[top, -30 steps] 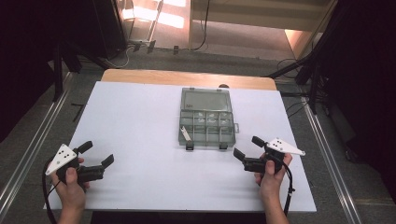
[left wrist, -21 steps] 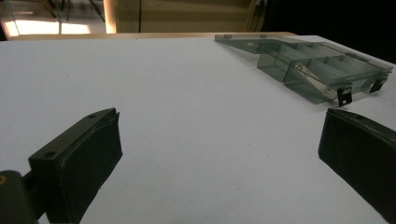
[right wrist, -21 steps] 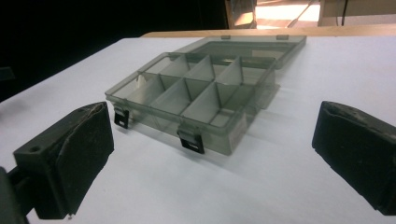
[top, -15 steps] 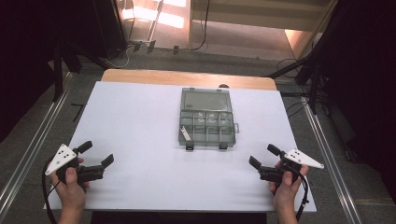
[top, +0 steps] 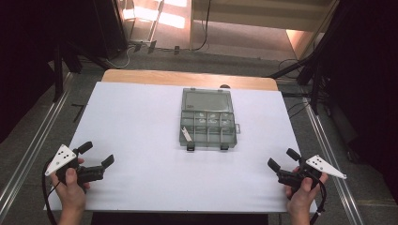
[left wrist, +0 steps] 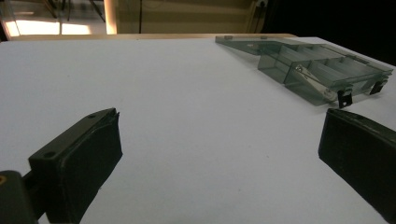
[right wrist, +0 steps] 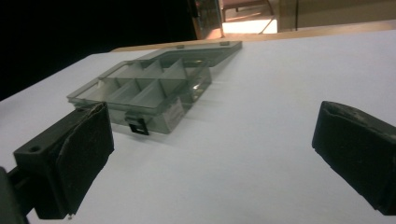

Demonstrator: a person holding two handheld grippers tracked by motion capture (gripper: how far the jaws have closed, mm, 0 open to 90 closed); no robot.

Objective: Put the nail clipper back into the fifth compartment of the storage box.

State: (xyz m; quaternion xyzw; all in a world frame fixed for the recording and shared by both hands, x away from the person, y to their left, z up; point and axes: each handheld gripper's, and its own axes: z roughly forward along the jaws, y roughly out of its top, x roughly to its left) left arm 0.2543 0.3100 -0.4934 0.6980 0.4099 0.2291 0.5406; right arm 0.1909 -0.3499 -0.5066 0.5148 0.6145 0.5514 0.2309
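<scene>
Box [top: 207, 121] lay open at mid-table, nearer the far edge. Left gripper [top: 96, 153] and right gripper [top: 281, 158] sat at the near corners — jaws wide, empty. Advisable: approach level, squarely.

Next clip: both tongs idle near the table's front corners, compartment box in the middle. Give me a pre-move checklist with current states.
1. Left tongs open and holding nothing: ok.
2. Right tongs open and holding nothing: ok.
3. Compartment box lid open, lying flat behind the tray: ok.
4. Bare white table between both tongs and the box: ok.
5. Box contents: small pale items show in the back compartments, identity cannot tell.
6. Front latches hanging free: ok.
</scene>
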